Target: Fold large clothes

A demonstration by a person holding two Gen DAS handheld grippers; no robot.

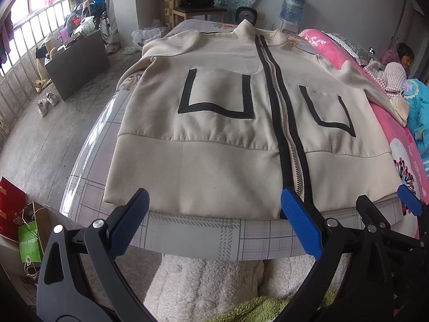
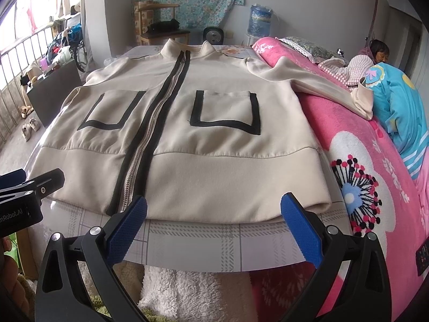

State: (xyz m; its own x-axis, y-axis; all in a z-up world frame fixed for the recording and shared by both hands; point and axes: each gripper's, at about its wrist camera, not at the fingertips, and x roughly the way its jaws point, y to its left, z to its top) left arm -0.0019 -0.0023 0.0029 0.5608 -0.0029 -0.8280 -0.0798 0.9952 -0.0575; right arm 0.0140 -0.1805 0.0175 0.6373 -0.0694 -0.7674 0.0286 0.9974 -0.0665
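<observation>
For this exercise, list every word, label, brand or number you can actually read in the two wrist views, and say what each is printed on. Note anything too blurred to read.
"mRobot.AI", cut off at the picture's edge, on the black body of the left gripper, seen in the right wrist view.
"OLIVE YOUNG", sideways, on the green paper bag.
Water jug label: too blurred to read.
Characters on the pink blanket: too distorted to read.
The jacket carries no text.

Bedroom clutter around the bed

A pink floral fleece blanket (image 2: 375, 161) lies along the bed's right side beside a turquoise quilt (image 2: 402, 123); a wooden chair (image 1: 193, 5), a blue water jug (image 1: 293, 4) and a dark box (image 1: 77, 61) stand further off, pale shoes (image 1: 47, 102) on the floor.
</observation>
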